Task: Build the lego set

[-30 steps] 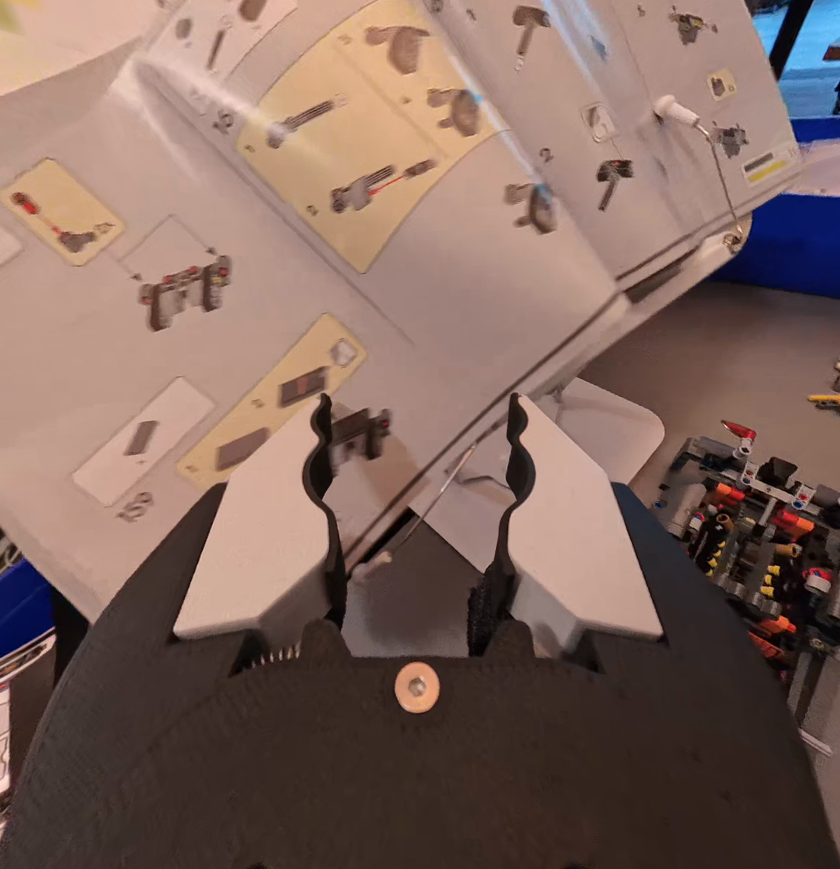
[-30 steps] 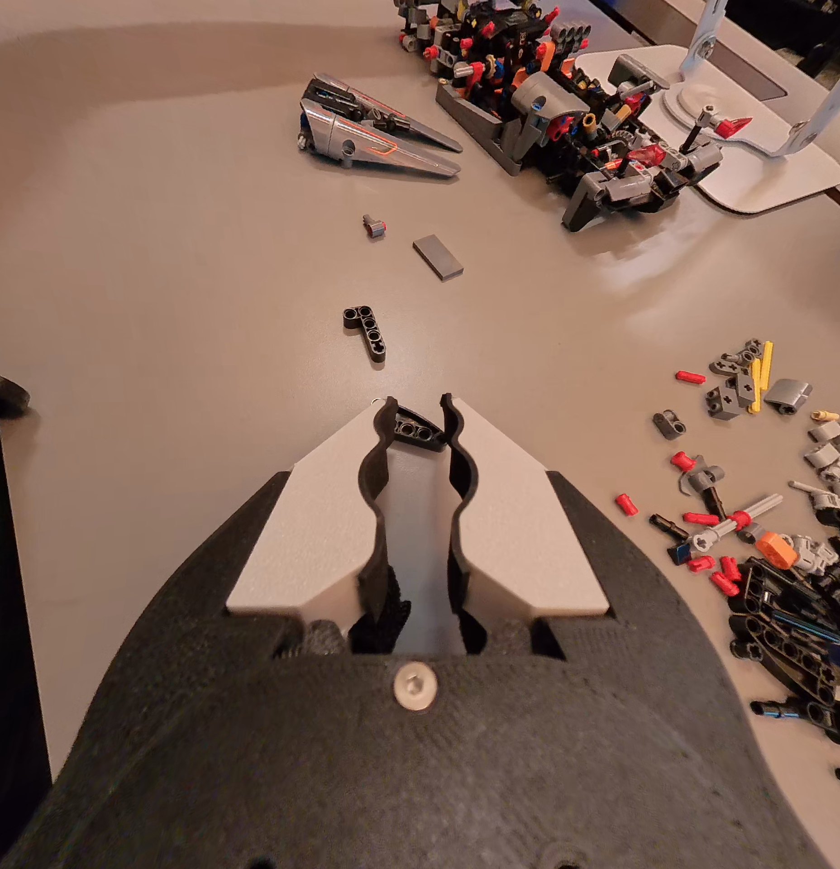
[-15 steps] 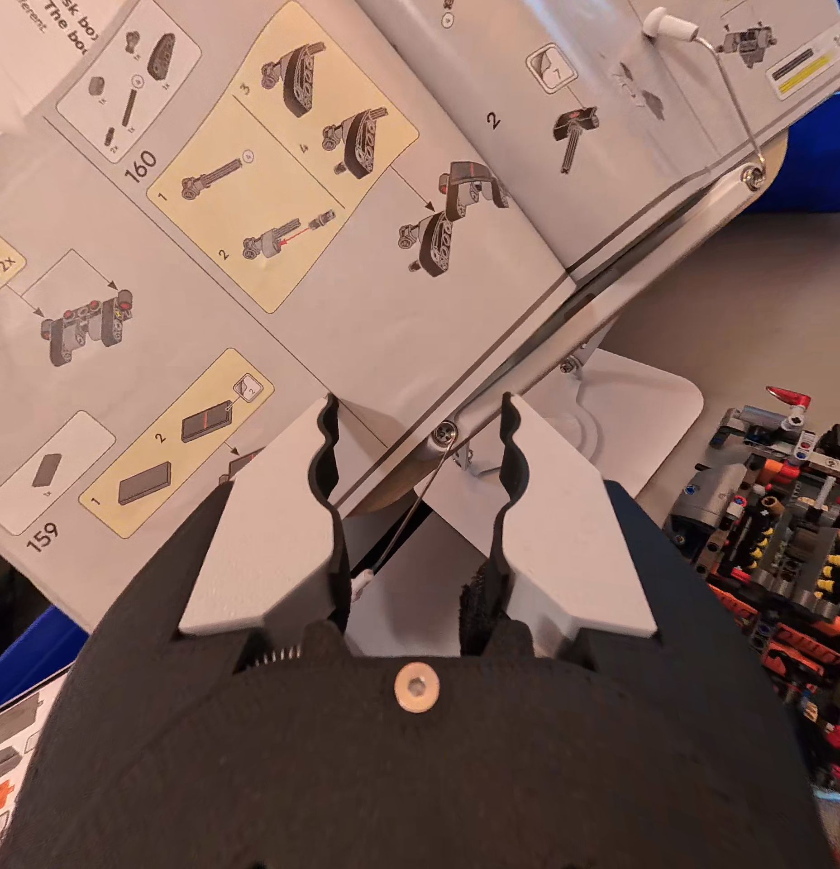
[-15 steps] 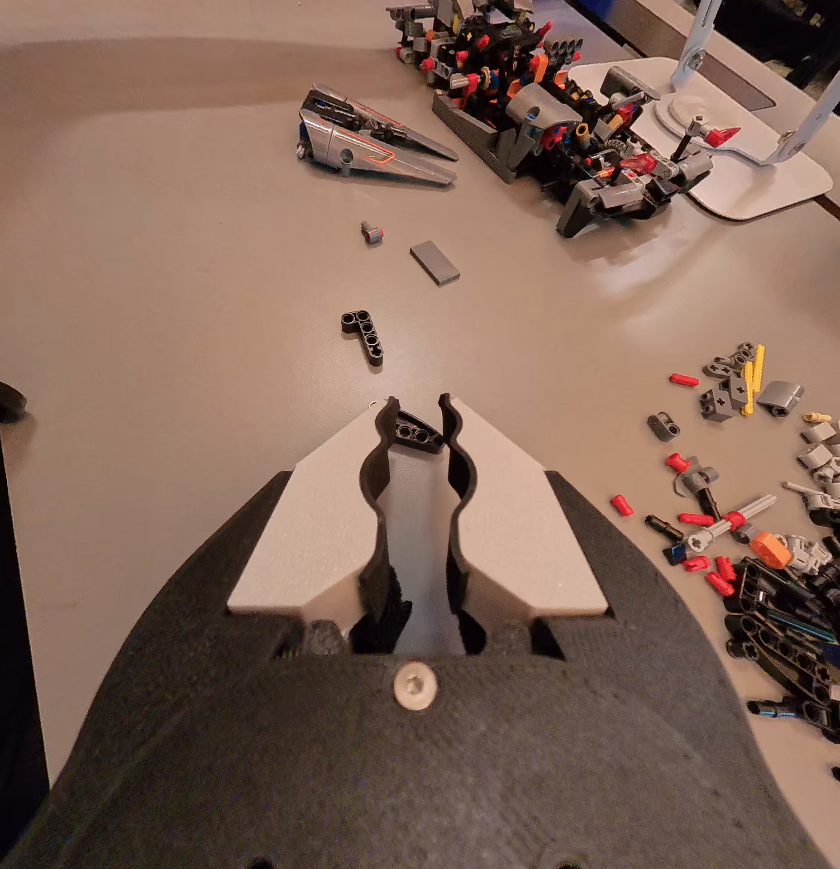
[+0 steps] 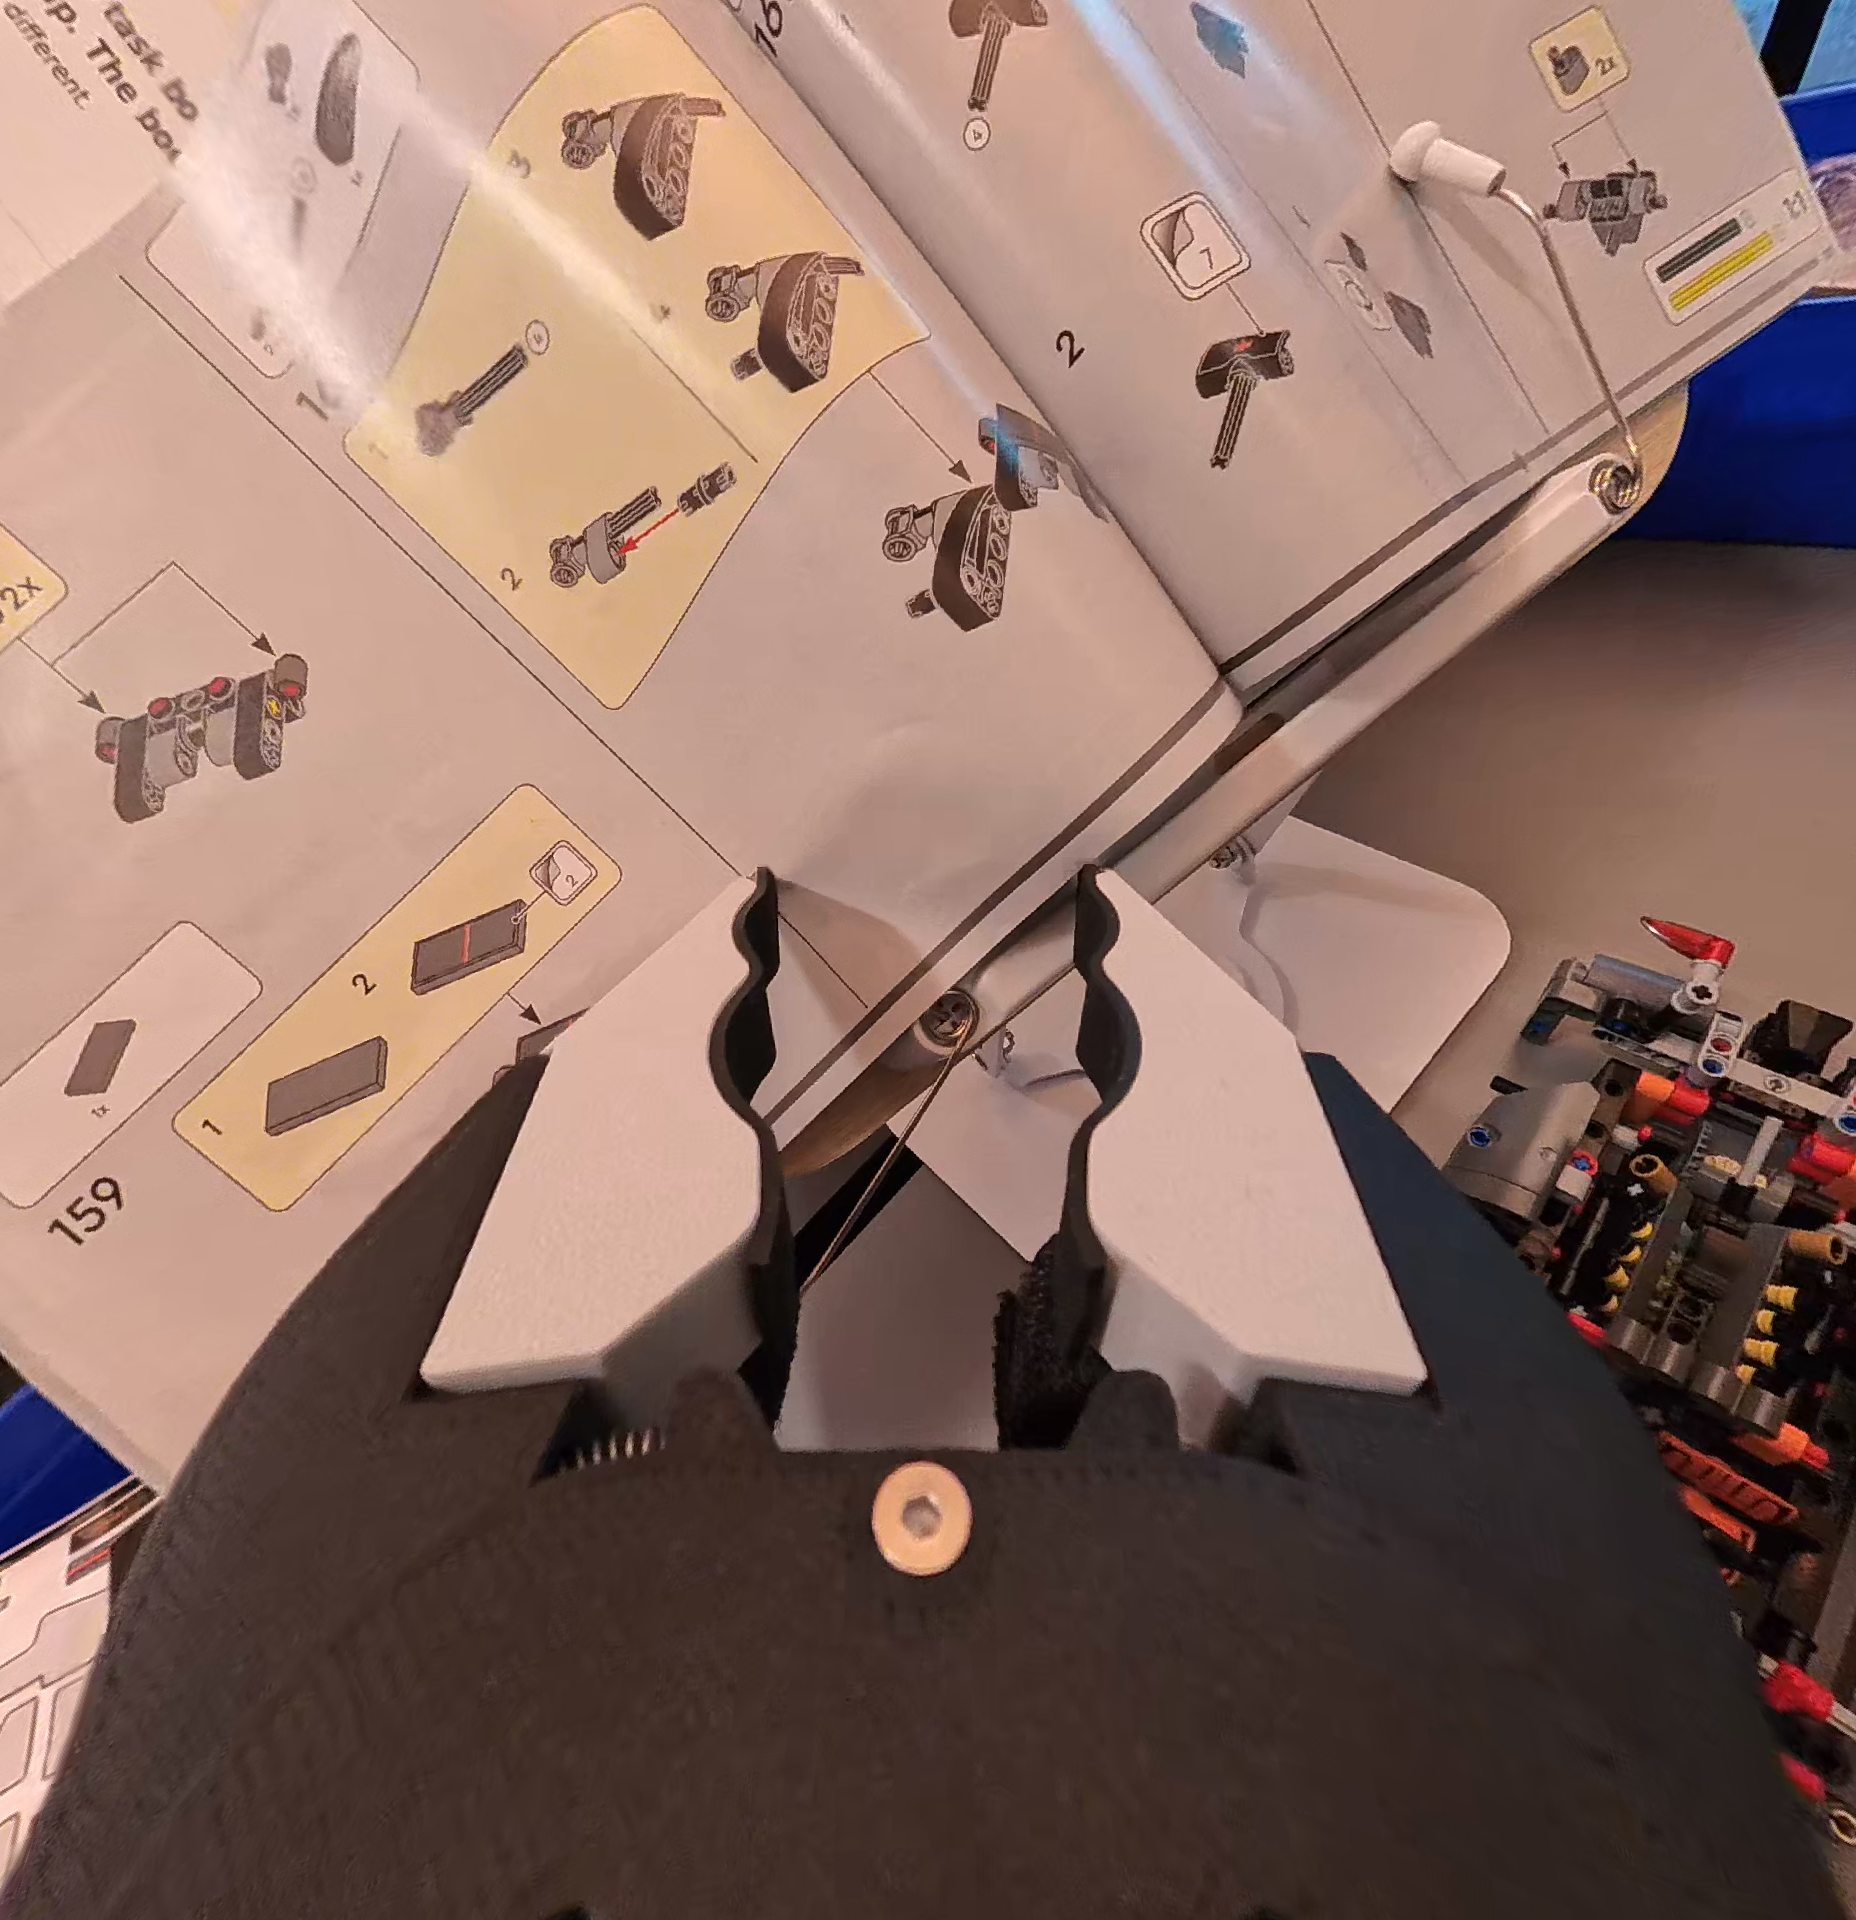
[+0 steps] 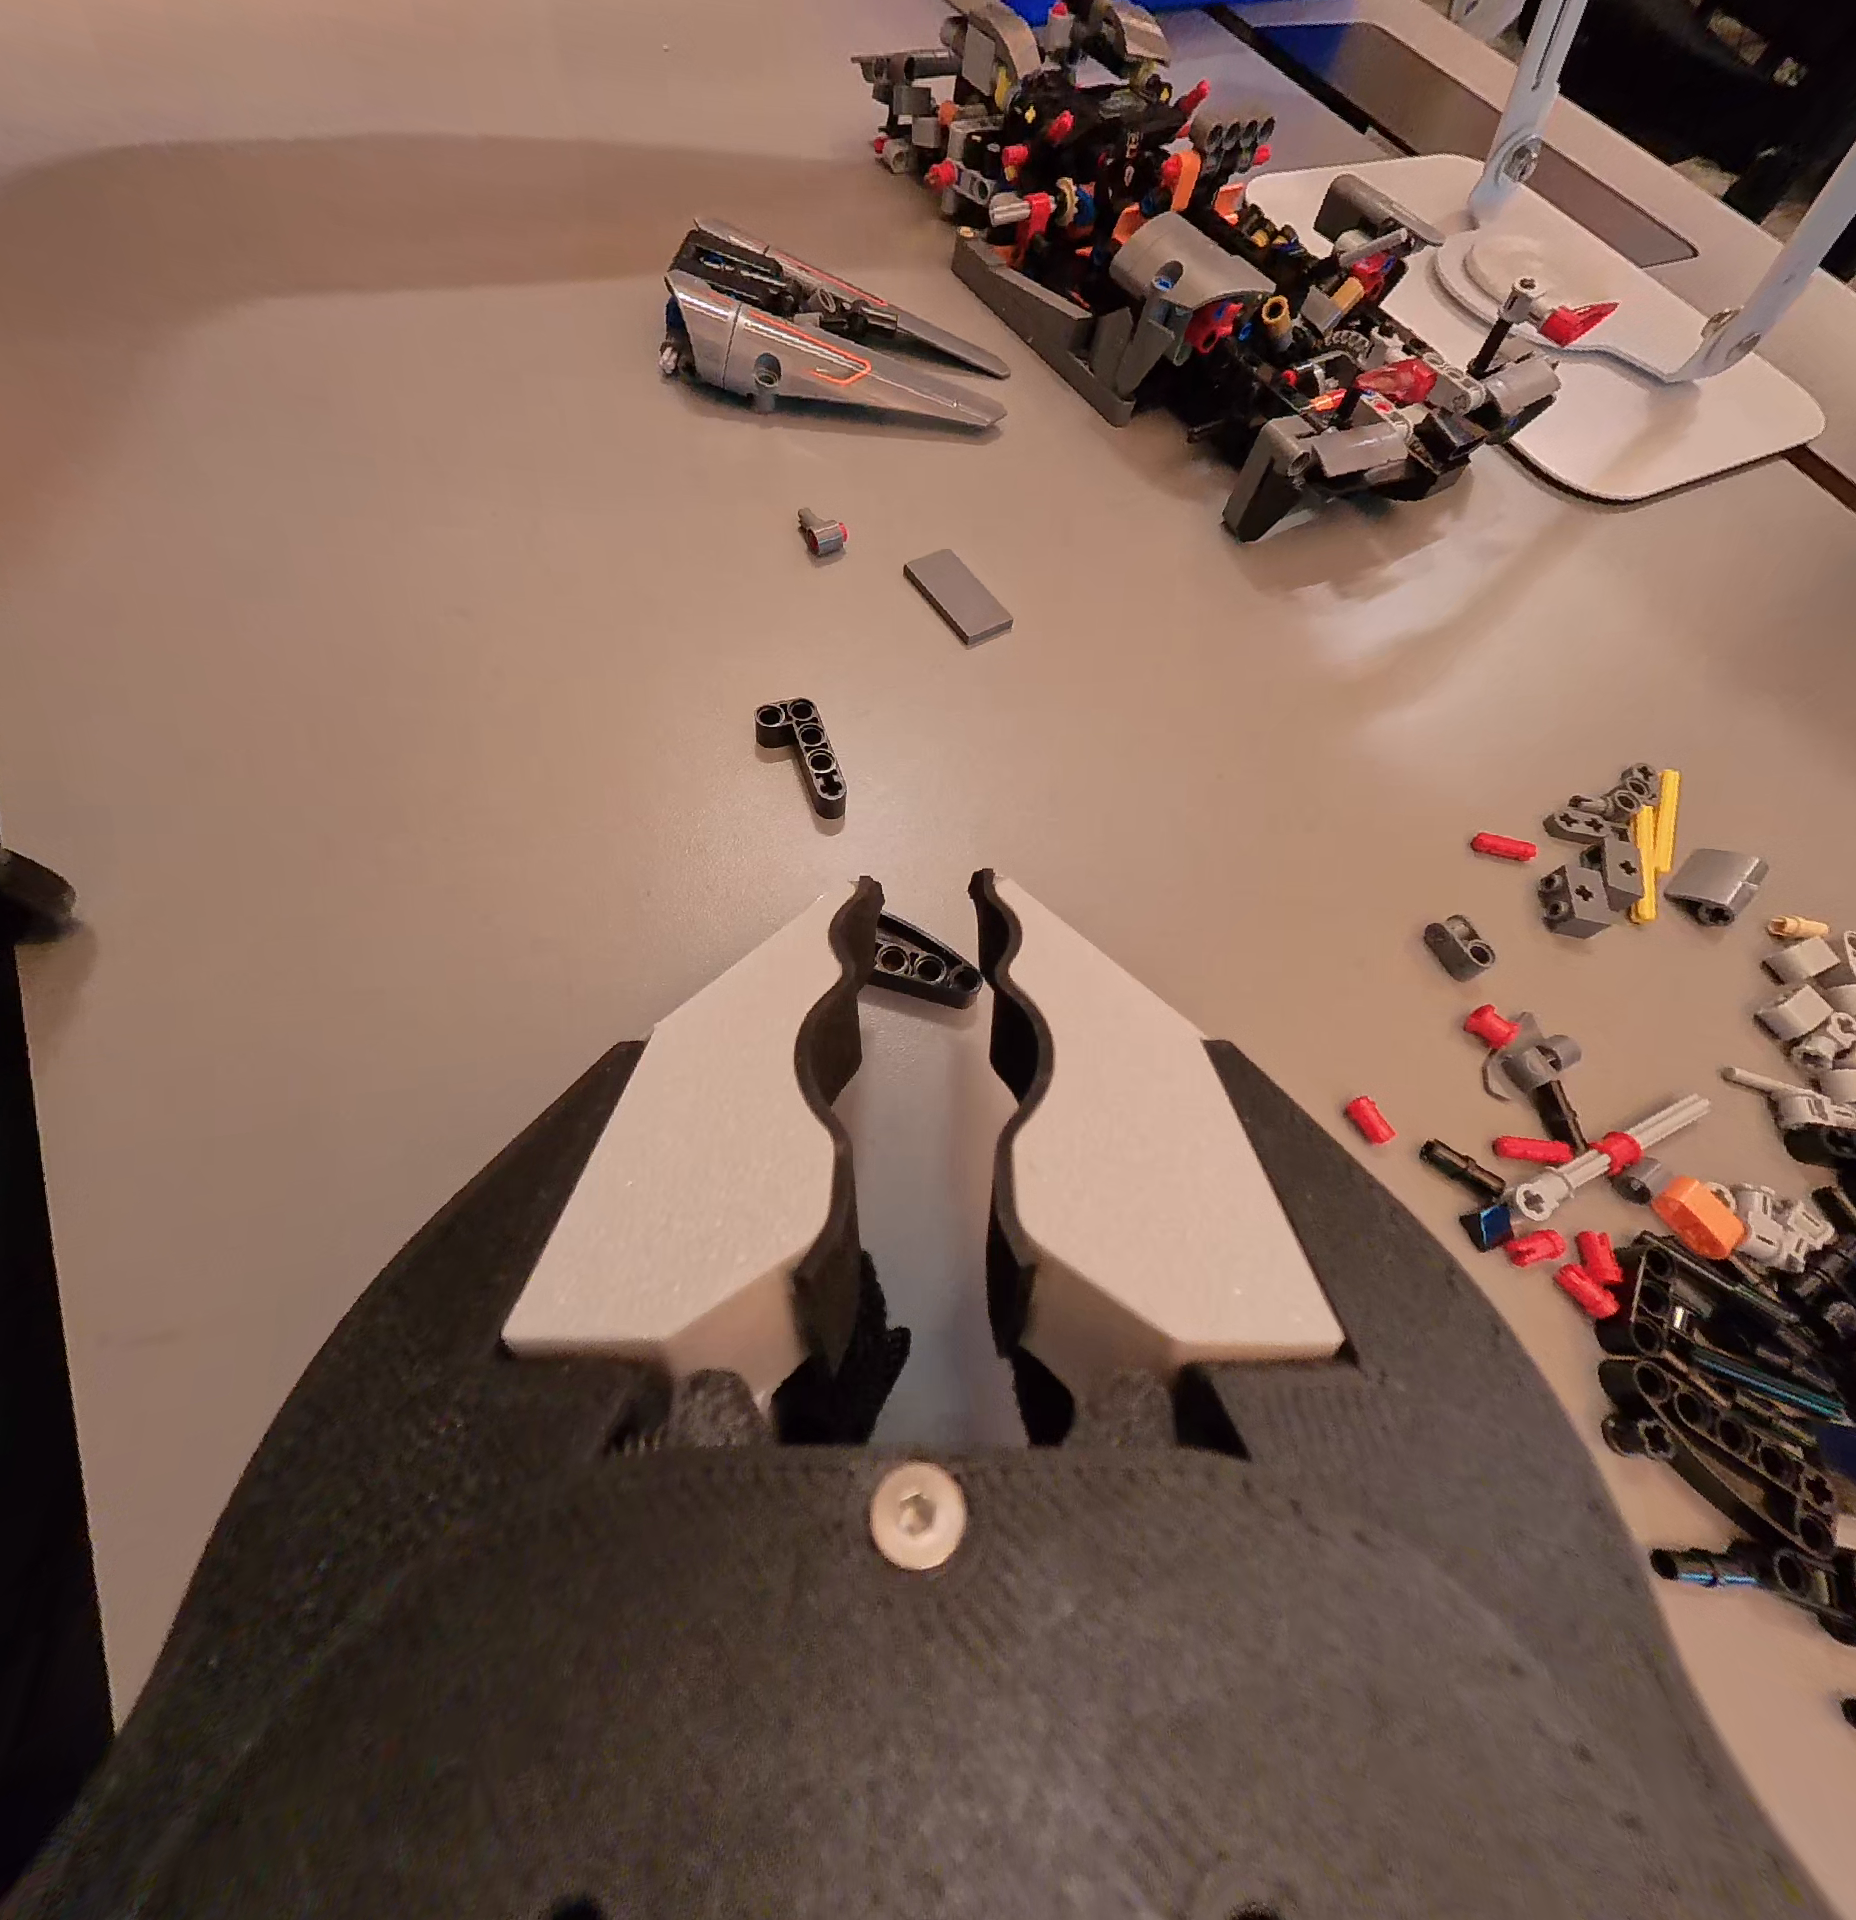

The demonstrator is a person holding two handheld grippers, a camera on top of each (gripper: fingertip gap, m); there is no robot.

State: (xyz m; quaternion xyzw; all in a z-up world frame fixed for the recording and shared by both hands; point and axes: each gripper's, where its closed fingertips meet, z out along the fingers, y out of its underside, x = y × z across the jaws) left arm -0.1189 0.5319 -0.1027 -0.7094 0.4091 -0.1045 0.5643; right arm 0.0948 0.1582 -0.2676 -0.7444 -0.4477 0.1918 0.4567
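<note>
Left gripper (image 5: 922, 894): jaws spread, empty, facing one open instruction booklet (image 5: 612, 540) on its stand.

Right gripper (image 6: 924, 883): jaws narrowly apart, one black curved beam (image 6: 924, 961) between the tips; contact unclear.

On the table (image 6: 384, 623):
- one L-shaped black beam (image 6: 805, 750)
- one grey tile (image 6: 957, 597)
- one grey pin piece (image 6: 822, 532)
- two built assemblies: wedge section (image 6: 810, 332), main model (image 6: 1215, 281)

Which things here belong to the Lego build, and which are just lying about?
In the job:
- manual on its stand
- half-built model
- black curved beam between the right gripper jaws
- left gripper, open, facing the manual

Lying about for now:
- silver wedge
- black L-beam
- grey tile
- loose parts
</note>
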